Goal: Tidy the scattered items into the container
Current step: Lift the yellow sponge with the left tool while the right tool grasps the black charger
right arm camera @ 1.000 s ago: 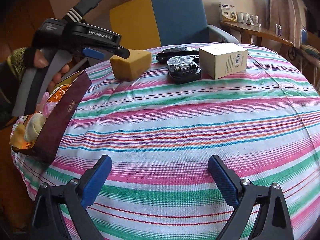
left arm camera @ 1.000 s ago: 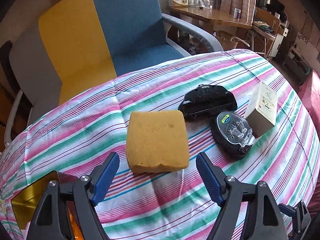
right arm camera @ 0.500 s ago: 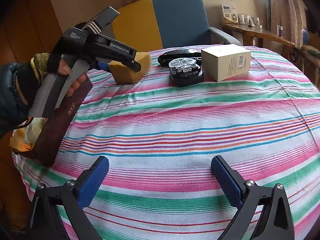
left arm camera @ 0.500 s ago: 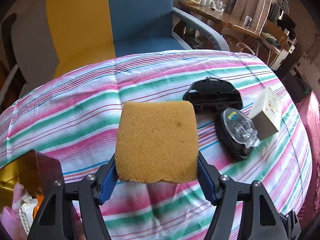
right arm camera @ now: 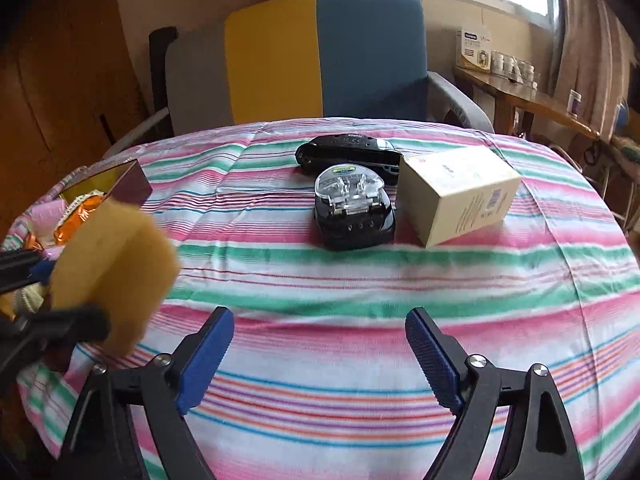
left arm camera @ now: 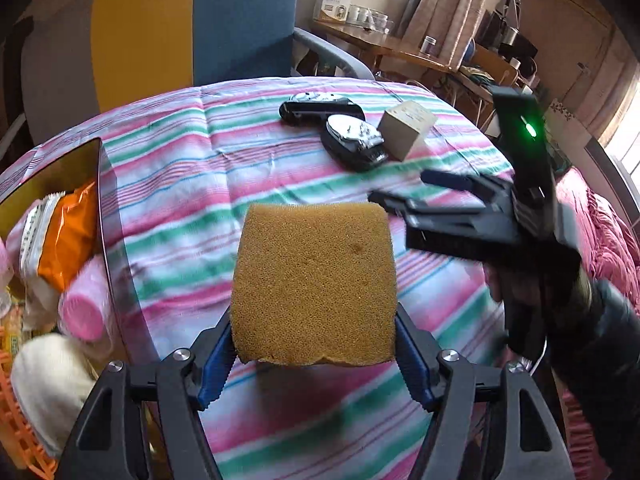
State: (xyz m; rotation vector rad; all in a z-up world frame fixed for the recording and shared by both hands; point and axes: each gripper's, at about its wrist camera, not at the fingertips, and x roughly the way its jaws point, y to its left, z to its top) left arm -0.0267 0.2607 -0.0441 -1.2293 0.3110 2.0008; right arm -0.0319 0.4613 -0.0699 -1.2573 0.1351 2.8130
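Observation:
My left gripper [left arm camera: 314,354] is shut on a yellow sponge [left arm camera: 314,284] and holds it above the striped cloth, just right of the dark red container [left arm camera: 102,216]. The container holds an orange packet [left arm camera: 66,236] and a pink roll [left arm camera: 86,300]. The sponge also shows in the right wrist view [right arm camera: 112,268], blurred, at the left. My right gripper [right arm camera: 320,354] is open and empty over the near cloth; it also shows in the left wrist view [left arm camera: 408,192]. A black charger [right arm camera: 352,208], a black device [right arm camera: 348,152] and a cream box [right arm camera: 460,194] lie at the far side.
The round table carries a striped cloth [right arm camera: 360,288]. A blue and yellow armchair [right arm camera: 320,56] stands behind it. A wooden side table [right arm camera: 528,100] with jars stands at the back right. The container also shows in the right wrist view [right arm camera: 132,184] at the cloth's left edge.
My left gripper closed on the sponge, lifted it and pulled back toward the container. My right gripper moved forward toward the charger and box.

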